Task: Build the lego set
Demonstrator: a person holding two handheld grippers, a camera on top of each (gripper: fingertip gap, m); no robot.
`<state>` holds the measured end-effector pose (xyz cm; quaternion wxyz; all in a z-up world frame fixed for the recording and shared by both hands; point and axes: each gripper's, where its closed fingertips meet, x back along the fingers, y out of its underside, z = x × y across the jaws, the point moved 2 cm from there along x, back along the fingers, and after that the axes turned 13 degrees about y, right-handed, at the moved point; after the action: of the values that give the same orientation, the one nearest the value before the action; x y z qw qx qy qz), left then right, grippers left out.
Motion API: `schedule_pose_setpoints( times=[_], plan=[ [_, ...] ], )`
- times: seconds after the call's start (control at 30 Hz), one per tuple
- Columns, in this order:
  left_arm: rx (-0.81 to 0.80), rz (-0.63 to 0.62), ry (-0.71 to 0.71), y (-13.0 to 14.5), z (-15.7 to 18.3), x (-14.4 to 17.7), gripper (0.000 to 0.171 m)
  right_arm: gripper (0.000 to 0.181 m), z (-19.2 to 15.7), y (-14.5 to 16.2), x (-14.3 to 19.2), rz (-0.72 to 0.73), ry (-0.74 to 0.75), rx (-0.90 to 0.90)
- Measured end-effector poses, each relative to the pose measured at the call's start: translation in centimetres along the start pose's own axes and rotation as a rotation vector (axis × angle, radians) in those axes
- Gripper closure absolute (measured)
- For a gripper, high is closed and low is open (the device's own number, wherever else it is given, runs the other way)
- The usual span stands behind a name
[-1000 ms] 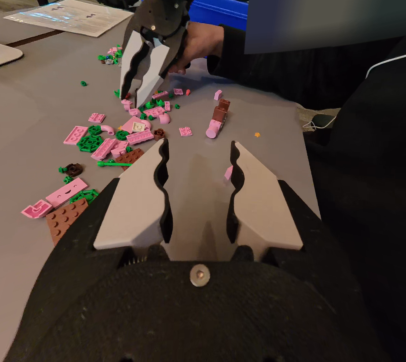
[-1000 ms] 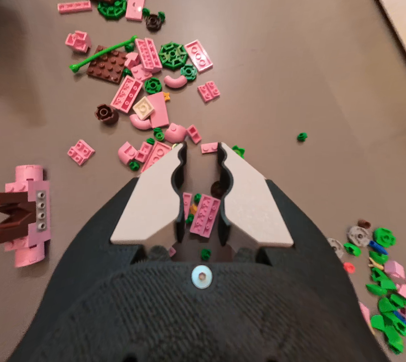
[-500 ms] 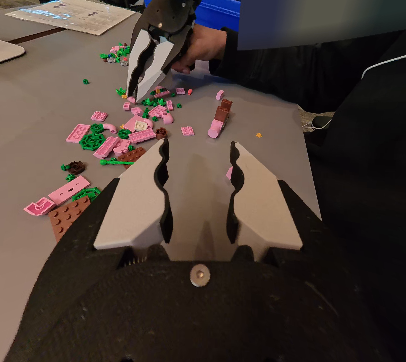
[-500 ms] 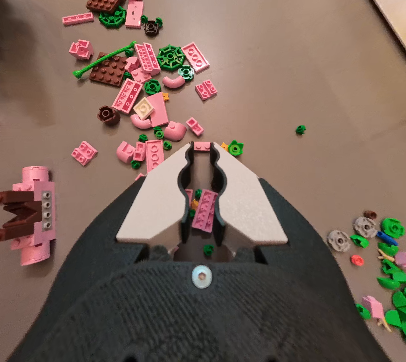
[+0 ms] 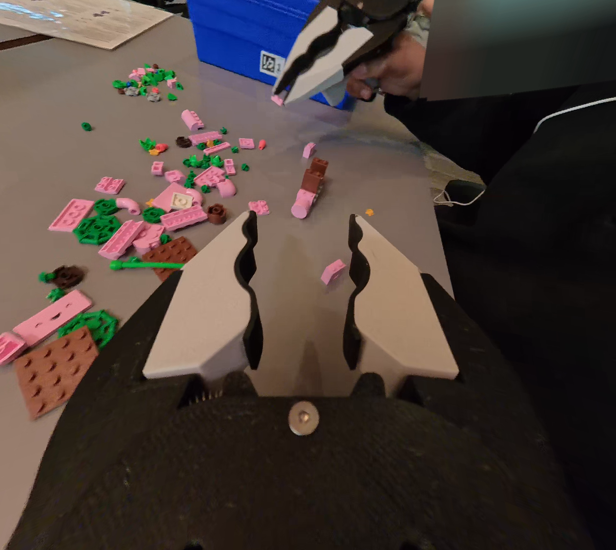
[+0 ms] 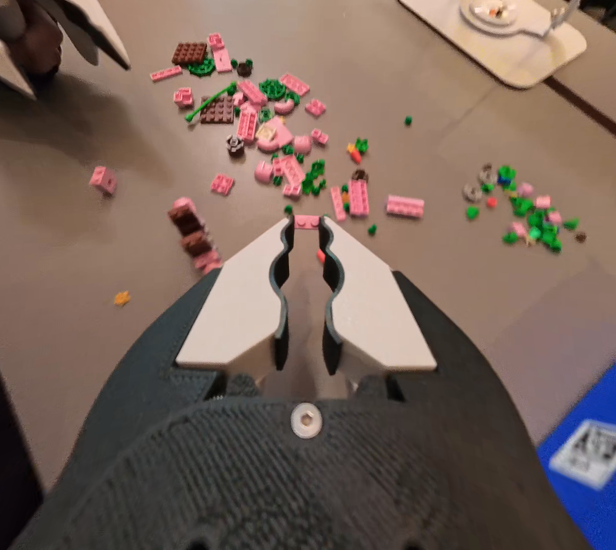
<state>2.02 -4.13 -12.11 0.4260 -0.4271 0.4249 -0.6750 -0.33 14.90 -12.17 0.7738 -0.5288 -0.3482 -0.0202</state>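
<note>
Small pink plate [image 6: 307, 221], two studs wide, pinched at the very tips of the right gripper [image 6: 307, 223]. Held up in the air above the grey table [image 6: 366, 33], long side going straight across from one finger to the other. Fingers closed almost all the way, with only the plate between the tips; nothing else touched.

Half-built piece [image 6: 195, 238], pink with brown blocks on it, lying on its side on the table, below the plate and a little to the left in the right wrist view. Long side pointing near to far, roughly along the claw. Probably the place where the plate should go, so the next move looks like down and left. Right gripper nearer to that job, since the plate is already in it.

Left gripper [image 5: 302, 220] low over the near part of the table, fingers wide apart, holding nothing. Half-built piece just past its tips, a bit to the right. One small pink brick [image 5: 332, 271] on the table between its fingers, close to the right finger, not seen to touch.

Loose pink, green and brown pieces spread to the left. Blue bin [image 5: 246, 20] at the far edge.
</note>
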Motion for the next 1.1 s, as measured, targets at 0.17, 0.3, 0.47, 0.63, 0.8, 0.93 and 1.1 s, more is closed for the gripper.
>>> schedule_pose_setpoints(
  times=[0.17, 0.3, 0.47, 0.63, 0.8, 0.93, 1.1],
  plan=[
    [0.029, 0.020, 0.160, -2.6, 1.3, -4.5, 0.118, 0.168, -2.6, 4.3, 2.9, -0.101, -0.004, -0.128],
    [0.175, -0.096, 0.297, -4.6, 0.3, -10.3, 0.114, 0.168, -4.0, 6.6, 2.2, -0.148, 0.000, -0.159],
    [0.294, -0.350, 0.416, -4.0, -2.1, -16.6, 0.112, 0.168, -3.1, 7.1, 1.9, -0.150, 0.059, -0.200],
    [0.339, -0.553, 0.430, -1.0, -4.0, -18.9, 0.114, 0.168, -1.4, 7.9, 2.4, -0.163, 0.169, -0.199],
    [0.351, -0.609, 0.503, -0.3, -2.0, -18.9, 0.114, 0.168, -1.0, 7.4, 3.2, -0.117, 0.186, -0.218],
    [0.357, -0.640, 0.531, 0.2, -1.4, -18.5, 0.113, 0.168, -1.0, 6.9, 3.2, -0.119, 0.175, -0.235],
    [0.402, -0.569, 0.573, -0.6, -1.8, -18.3, 0.113, 0.168, -1.9, 6.4, 3.2, -0.100, 0.111, -0.149]
  ],
)
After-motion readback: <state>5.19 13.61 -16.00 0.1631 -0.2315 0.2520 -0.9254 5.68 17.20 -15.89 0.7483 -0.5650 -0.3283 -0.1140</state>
